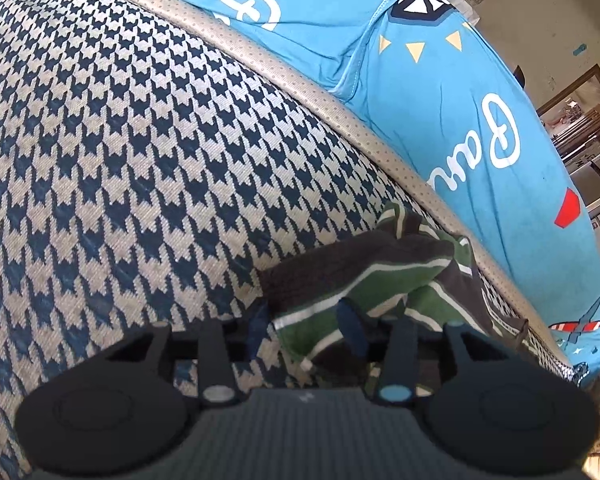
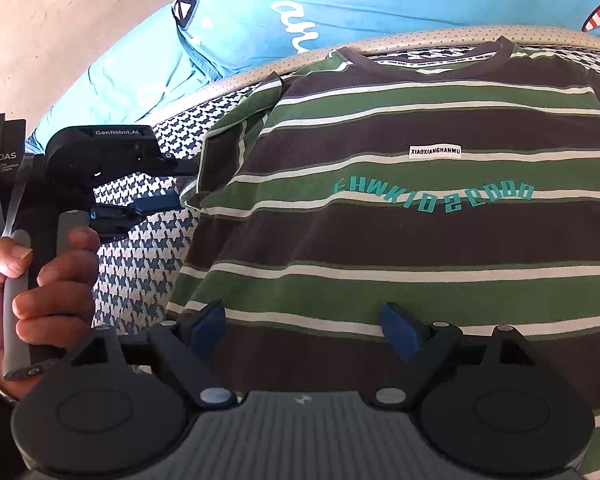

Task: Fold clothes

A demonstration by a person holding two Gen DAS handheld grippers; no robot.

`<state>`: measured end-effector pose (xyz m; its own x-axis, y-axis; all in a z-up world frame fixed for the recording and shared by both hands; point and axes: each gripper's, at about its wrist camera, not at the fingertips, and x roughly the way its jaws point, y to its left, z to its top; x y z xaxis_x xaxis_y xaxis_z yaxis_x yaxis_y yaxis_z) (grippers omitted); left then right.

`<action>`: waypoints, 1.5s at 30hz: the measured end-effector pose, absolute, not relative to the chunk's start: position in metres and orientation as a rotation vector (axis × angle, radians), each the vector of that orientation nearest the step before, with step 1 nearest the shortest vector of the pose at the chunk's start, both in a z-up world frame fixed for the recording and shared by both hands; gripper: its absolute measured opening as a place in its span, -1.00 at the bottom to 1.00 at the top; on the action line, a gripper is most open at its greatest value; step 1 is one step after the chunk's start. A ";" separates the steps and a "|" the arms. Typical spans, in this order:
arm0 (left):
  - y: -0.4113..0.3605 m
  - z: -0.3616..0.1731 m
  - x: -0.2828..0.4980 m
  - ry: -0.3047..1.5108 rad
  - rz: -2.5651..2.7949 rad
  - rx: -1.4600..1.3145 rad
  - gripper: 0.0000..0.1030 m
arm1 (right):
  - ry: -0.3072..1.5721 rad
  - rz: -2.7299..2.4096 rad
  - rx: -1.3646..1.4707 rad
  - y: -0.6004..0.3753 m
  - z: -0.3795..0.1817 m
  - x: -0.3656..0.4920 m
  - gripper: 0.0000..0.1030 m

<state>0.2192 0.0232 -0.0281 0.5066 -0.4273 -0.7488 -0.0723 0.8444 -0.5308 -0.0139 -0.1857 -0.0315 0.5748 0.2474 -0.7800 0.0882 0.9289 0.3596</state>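
A green, brown and white striped T-shirt [image 2: 400, 220] lies flat, front up, on a houndstooth mat [image 2: 140, 264], its collar at the far edge. My right gripper [image 2: 302, 324] hovers open over the shirt's lower part, its blue fingertips [image 2: 208, 320] just above the cloth. In the left wrist view the shirt's left sleeve [image 1: 364, 276] lies bunched, and its cuff edge sits between the parted fingers of my left gripper [image 1: 304, 326]. The right wrist view shows that left gripper [image 2: 168, 188] at the sleeve's edge, held by a hand [image 2: 40, 280].
The houndstooth mat [image 1: 140, 160] has a beige dotted border [image 1: 300, 92] and lies on a bright blue sheet [image 1: 440, 100] with white lettering. Beyond the bed on the right are a wall and furniture [image 1: 580, 120]. A beige floor or wall [image 2: 60, 40] shows at upper left.
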 end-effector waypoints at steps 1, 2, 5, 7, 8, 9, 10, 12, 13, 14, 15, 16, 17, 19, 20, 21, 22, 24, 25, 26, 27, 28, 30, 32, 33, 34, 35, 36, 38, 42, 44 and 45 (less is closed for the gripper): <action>0.022 -0.028 0.218 1.032 -0.231 -0.544 -0.22 | 0.961 0.096 0.384 -0.186 -0.032 -0.014 0.68; 0.020 -0.028 0.218 1.035 -0.234 -0.542 -0.21 | 0.961 0.096 0.386 -0.186 -0.032 -0.013 0.68; 0.019 -0.030 0.220 1.022 -0.241 -0.556 -0.21 | 0.961 0.098 0.384 -0.186 -0.031 -0.014 0.68; 0.020 -0.032 0.223 1.010 -0.239 -0.573 -0.26 | 0.960 0.101 0.383 -0.187 -0.032 -0.014 0.68; 0.020 -0.032 0.224 1.005 -0.238 -0.571 -0.34 | 0.959 0.102 0.383 -0.187 -0.032 -0.015 0.68; 0.019 -0.032 0.224 1.001 -0.235 -0.561 -0.48 | 0.959 0.104 0.384 -0.187 -0.032 -0.015 0.68; 0.019 -0.031 0.224 0.996 -0.233 -0.552 -0.55 | 0.959 0.105 0.386 -0.188 -0.032 -0.015 0.68; 0.017 -0.031 0.224 0.988 -0.225 -0.537 -0.68 | 0.960 0.106 0.387 -0.188 -0.032 -0.015 0.68; 0.017 -0.032 0.223 0.983 -0.219 -0.533 -0.71 | 0.960 0.106 0.387 -0.188 -0.032 -0.015 0.68; 0.018 -0.032 0.223 0.978 -0.213 -0.531 -0.72 | 0.960 0.106 0.386 -0.188 -0.032 -0.015 0.68; 0.018 -0.032 0.223 0.974 -0.208 -0.531 -0.72 | 0.960 0.107 0.385 -0.188 -0.033 -0.015 0.68; 0.019 -0.032 0.224 0.971 -0.205 -0.531 -0.72 | 0.960 0.108 0.383 -0.188 -0.033 -0.015 0.68; 0.020 -0.034 0.225 0.971 -0.205 -0.530 -0.72 | 0.960 0.108 0.382 -0.188 -0.033 -0.015 0.68; 0.019 -0.036 0.225 0.968 -0.202 -0.525 -0.71 | 0.960 0.107 0.380 -0.188 -0.033 -0.015 0.68; 0.018 -0.036 0.225 0.966 -0.200 -0.519 -0.71 | 0.959 0.108 0.378 -0.187 -0.033 -0.015 0.68; 0.017 -0.035 0.224 0.963 -0.197 -0.507 -0.71 | 0.959 0.108 0.376 -0.187 -0.033 -0.015 0.68; 0.015 -0.034 0.224 0.961 -0.194 -0.491 -0.71 | 0.958 0.108 0.374 -0.187 -0.034 -0.015 0.68; 0.010 -0.033 0.223 0.956 -0.187 -0.459 -0.81 | 0.957 0.108 0.370 -0.186 -0.034 -0.015 0.69; 0.009 -0.032 0.222 0.953 -0.179 -0.443 -0.84 | 0.957 0.109 0.369 -0.186 -0.034 -0.014 0.69; 0.007 -0.031 0.221 0.949 -0.166 -0.426 -0.86 | 0.957 0.110 0.367 -0.186 -0.034 -0.014 0.71; 0.006 -0.029 0.219 0.940 -0.142 -0.398 -0.86 | 0.958 0.111 0.366 -0.185 -0.034 -0.014 0.73; 0.002 -0.027 0.216 0.924 -0.106 -0.351 -0.86 | 0.958 0.112 0.364 -0.185 -0.034 -0.013 0.75; -0.009 -0.020 0.207 0.875 -0.025 -0.218 -0.86 | 0.959 0.112 0.357 -0.184 -0.035 -0.013 0.78; -0.017 -0.018 0.198 0.853 0.027 -0.138 -0.85 | 0.959 0.110 0.348 -0.183 -0.034 -0.013 0.78; -0.019 -0.020 0.194 0.861 0.044 -0.131 -0.84 | 0.959 0.110 0.345 -0.182 -0.034 -0.013 0.78; -0.020 -0.022 0.190 0.875 0.062 -0.128 -0.84 | 0.959 0.109 0.342 -0.182 -0.034 -0.012 0.79; -0.022 -0.025 0.185 0.887 0.077 -0.121 -0.82 | 0.959 0.109 0.341 -0.182 -0.034 -0.012 0.79; -0.024 -0.026 0.180 0.890 0.087 -0.104 -0.78 | 0.960 0.109 0.339 -0.182 -0.034 -0.012 0.79; -0.029 -0.026 0.169 0.885 0.093 -0.058 -0.72 | 0.960 0.110 0.337 -0.181 -0.034 -0.012 0.79; -0.019 -0.022 0.167 0.913 0.081 -0.114 -0.48 | 0.961 0.110 0.335 -0.181 -0.033 -0.012 0.79; -0.008 -0.018 0.169 0.918 0.073 -0.168 -0.41 | 0.962 0.110 0.332 -0.180 -0.033 -0.012 0.79; -0.003 -0.017 0.171 0.914 0.076 -0.187 -0.34 | 0.962 0.109 0.329 -0.180 -0.033 -0.012 0.79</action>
<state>0.1706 -0.0028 -0.0166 0.6092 -0.0144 -0.7929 -0.1444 0.9811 -0.1288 -0.0116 -0.1797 -0.0335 0.5706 0.2364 -0.7865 0.0538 0.9449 0.3230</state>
